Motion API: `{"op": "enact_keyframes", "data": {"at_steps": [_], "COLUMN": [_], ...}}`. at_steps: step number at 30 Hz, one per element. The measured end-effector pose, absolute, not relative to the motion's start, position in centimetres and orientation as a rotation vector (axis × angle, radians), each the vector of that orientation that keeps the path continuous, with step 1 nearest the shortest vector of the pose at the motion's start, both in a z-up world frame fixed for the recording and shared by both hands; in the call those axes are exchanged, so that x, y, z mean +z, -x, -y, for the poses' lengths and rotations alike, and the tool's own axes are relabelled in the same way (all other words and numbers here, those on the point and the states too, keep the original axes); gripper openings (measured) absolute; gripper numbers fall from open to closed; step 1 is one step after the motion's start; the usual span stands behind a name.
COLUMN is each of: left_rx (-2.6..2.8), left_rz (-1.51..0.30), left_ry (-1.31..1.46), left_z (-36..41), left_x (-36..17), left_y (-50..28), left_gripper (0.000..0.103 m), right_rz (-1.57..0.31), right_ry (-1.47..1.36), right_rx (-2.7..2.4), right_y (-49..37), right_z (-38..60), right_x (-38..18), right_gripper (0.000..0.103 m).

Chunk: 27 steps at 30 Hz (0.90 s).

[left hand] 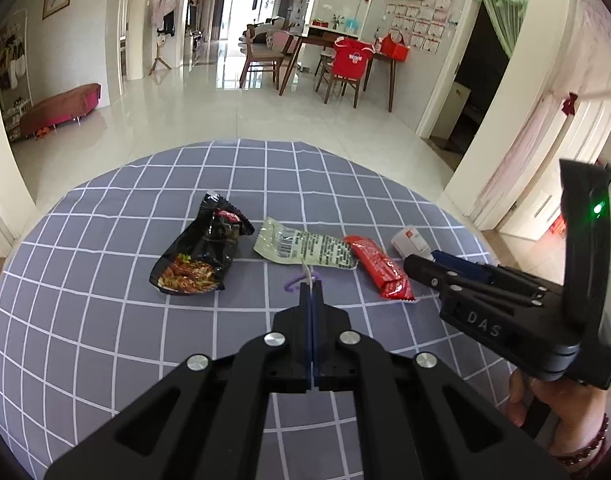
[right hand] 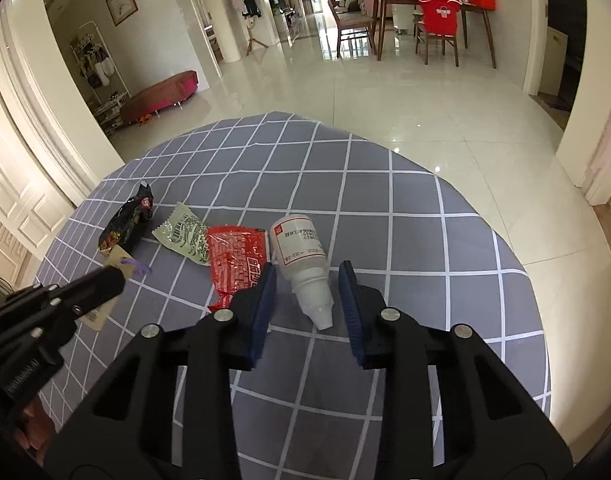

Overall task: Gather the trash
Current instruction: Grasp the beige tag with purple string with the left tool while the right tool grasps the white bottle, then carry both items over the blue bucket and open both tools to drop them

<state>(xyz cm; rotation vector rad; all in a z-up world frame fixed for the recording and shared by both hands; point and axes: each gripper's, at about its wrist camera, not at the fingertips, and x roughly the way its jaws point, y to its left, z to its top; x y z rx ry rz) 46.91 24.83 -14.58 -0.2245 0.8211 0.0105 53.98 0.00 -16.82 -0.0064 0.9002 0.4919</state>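
My left gripper [left hand: 311,290] is shut on a beige paper tag [right hand: 99,314] with a purple string [left hand: 295,284], held just above the checked cloth. In the left wrist view the fingers hide the card itself. A black snack bag [left hand: 201,252], a pale green wrapper [left hand: 305,246] and a red wrapper [left hand: 381,268] lie in a row on the table. At the row's right end a white dropper bottle [right hand: 301,256] lies with its cap towards me. My right gripper [right hand: 308,270] is open, with a blue pad on either side of the bottle's neck and a gap on each side.
The round table [left hand: 105,280] has a grey-blue checked cloth; its far edge drops to a glossy tiled floor. A person's hand with a bead bracelet [left hand: 585,444] holds the right gripper. A wooden dining table with chairs [left hand: 345,64] and a pink bench [left hand: 61,108] stand far off.
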Motion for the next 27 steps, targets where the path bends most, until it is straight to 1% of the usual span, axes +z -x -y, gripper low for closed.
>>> {"op": "enact_keyframes", "data": {"at_steps": [8,14,20,27], "left_rx": [-0.007,-0.04,-0.118,-0.261], "left_rz": [-0.803,-0.781,-0.759,-0.761], "left_ry": [0.252,0.231,0.183,0.11], "left_z": [-24.9,-23.0,-18.1,-9.5], "left_x": [-13.7,-12.0,-10.0,-9.4], "left_y": [-46.1,-44.3,-41.6,-38.0], "left_gripper": [0.0,0.0,0.0,0.0], "right_rz": [-0.851,-0.827,-0.781,-0.729], "right_ry": [0.007,-0.046,-0.102,-0.19], "right_rx": [0.479,0.489,0.491,0.427], "right_y": [-52.1,-49.8,-45.2,-38.6], "right_z": [1.3,3.9,7.5,15.1], "right_x": [-16.0,-14.4,-12.7,-11.8], "right_gripper": [0.023,0.023,0.023,0.023]}}
